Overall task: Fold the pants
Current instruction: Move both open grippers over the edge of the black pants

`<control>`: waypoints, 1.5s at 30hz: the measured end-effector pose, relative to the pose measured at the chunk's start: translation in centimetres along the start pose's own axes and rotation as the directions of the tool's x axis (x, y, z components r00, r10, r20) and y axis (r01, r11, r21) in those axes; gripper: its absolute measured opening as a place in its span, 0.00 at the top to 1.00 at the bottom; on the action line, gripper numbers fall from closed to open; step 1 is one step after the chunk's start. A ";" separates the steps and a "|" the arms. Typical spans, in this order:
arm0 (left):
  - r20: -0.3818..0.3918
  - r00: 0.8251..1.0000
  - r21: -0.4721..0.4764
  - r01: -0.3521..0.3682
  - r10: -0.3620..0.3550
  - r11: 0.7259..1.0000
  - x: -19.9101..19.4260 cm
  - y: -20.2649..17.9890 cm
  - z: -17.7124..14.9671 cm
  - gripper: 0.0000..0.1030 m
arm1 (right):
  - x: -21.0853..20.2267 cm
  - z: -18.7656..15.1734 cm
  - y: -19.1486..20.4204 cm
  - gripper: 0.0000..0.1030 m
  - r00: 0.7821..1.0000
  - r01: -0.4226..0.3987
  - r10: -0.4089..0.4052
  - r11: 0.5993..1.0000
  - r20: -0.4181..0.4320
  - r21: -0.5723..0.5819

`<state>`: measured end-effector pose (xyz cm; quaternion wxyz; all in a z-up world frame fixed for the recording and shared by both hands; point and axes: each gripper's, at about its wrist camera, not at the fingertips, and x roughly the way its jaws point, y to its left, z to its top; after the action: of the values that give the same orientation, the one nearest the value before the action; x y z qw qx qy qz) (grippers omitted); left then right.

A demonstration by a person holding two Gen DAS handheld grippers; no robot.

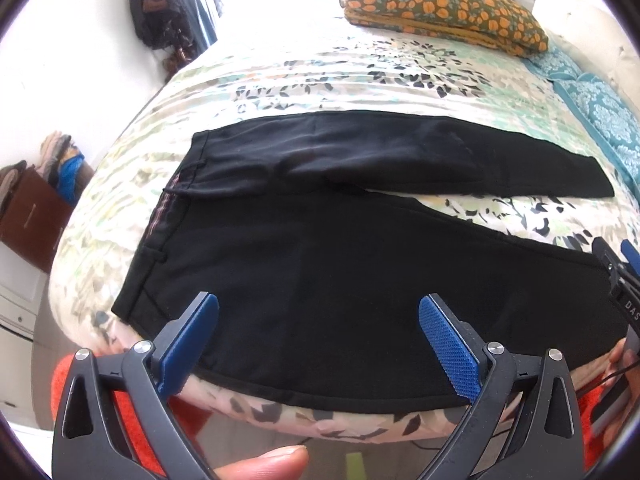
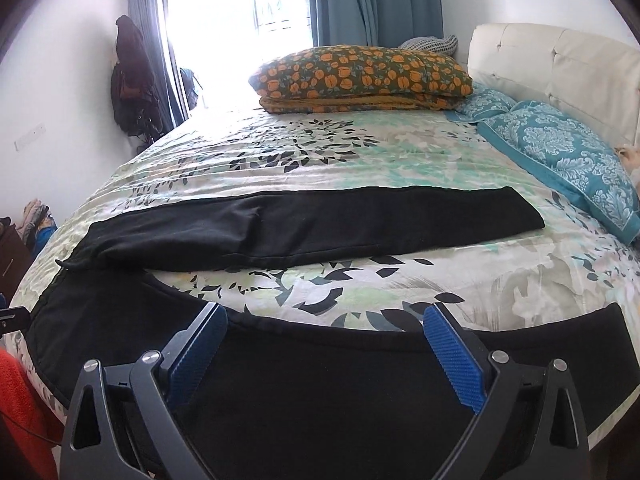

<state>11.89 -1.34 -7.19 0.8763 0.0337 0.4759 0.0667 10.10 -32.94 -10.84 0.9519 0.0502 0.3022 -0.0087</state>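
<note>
Black pants [image 1: 320, 248] lie flat on the bed, waistband to the left, the two legs spread apart toward the right. My left gripper [image 1: 318, 312] is open over the near leg's thigh, close to the bed's front edge, holding nothing. In the right wrist view the pants [image 2: 304, 224] show a far leg and a near leg [image 2: 340, 380]. My right gripper [image 2: 326, 320] is open above the near leg, empty. The right gripper also shows at the right edge of the left wrist view [image 1: 624, 280].
The bed has a floral cover [image 2: 360, 160]. A folded orange-flowered quilt [image 2: 360, 76] lies at the far side. Teal pillows [image 2: 560, 160] and a white headboard [image 2: 560, 68] are on the right. A brown cabinet [image 1: 28, 216] stands left of the bed.
</note>
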 end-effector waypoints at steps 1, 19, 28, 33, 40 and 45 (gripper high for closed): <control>0.010 1.000 0.010 -0.011 0.011 1.000 0.5 0.2 0.7 0.02 | 0.3 0.1 -0.2 0.05 1.000 0.001 -0.001 1.000 -0.007 0.001; -0.031 0.997 -0.176 0.060 -0.066 0.983 15.0 8.9 15.8 0.02 | 4.2 -0.8 -1.1 0.05 0.992 0.023 -0.022 1.000 -0.128 0.003; -0.186 0.977 -0.073 -0.119 0.104 0.990 27.8 6.9 18.2 0.00 | 6.1 -1.3 2.1 0.05 0.986 -0.024 0.006 0.994 -0.166 -0.109; -0.223 0.970 -0.148 -0.130 0.095 0.980 27.8 8.3 20.7 0.02 | 7.3 -1.6 2.2 0.05 0.979 -0.036 0.013 0.993 -0.205 -0.109; -0.199 0.967 0.109 0.183 -0.159 0.977 23.6 0.1 17.3 0.02 | 7.1 -1.1 1.8 0.05 0.981 -0.049 0.033 0.996 -0.192 -0.079; -0.148 0.989 0.022 -0.004 0.007 1.000 27.3 -0.8 18.2 0.00 | 7.4 -1.1 1.3 0.05 0.979 -0.044 0.033 0.998 -0.203 -0.049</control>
<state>41.93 1.97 -19.99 0.8380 0.0395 0.5402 0.0663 15.57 -31.46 -15.83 0.9173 0.0315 0.3964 0.0229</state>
